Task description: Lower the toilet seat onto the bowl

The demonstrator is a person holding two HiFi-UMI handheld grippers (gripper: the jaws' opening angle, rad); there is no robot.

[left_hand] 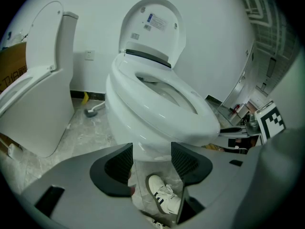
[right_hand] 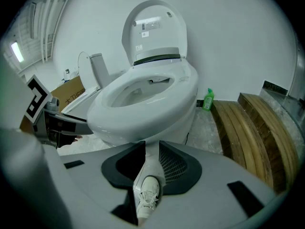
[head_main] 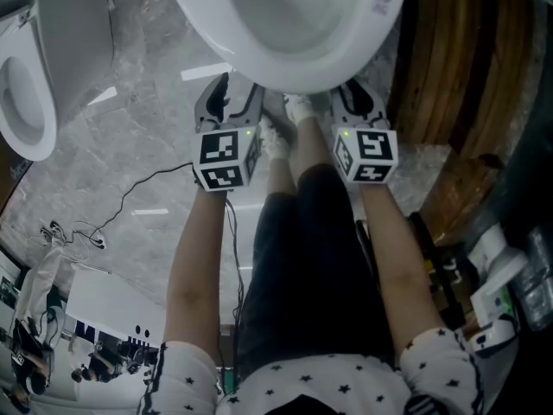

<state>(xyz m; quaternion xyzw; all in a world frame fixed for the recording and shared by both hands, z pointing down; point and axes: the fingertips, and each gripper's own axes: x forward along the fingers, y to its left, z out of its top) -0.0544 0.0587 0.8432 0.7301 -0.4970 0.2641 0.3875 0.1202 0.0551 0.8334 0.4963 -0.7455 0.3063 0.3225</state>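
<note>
A white toilet [head_main: 285, 33] stands just in front of me, its bowl [left_hand: 157, 113] filling the middle of both gripper views. Its lid [left_hand: 152, 27], with printed stickers on the inside, stands upright against the wall [right_hand: 155, 32]. A white ring lies flat on the bowl's rim [right_hand: 143, 104]; I cannot tell it apart from the rim. My left gripper [head_main: 226, 102] and right gripper [head_main: 354, 102] hang side by side below the bowl's front edge, apart from it and pointing down at it. The left gripper [left_hand: 151, 156] and the right gripper [right_hand: 151, 159] are both open with nothing between the jaws.
A second white toilet [head_main: 26, 93] stands to the left [left_hand: 38, 104]. Curved wooden slats [head_main: 449, 76] rise on the right, with a green bottle [right_hand: 208, 99] by the wall. A thin cable [head_main: 138, 188] lies on the marble floor. The person's white shoes [head_main: 276, 141] are under the bowl.
</note>
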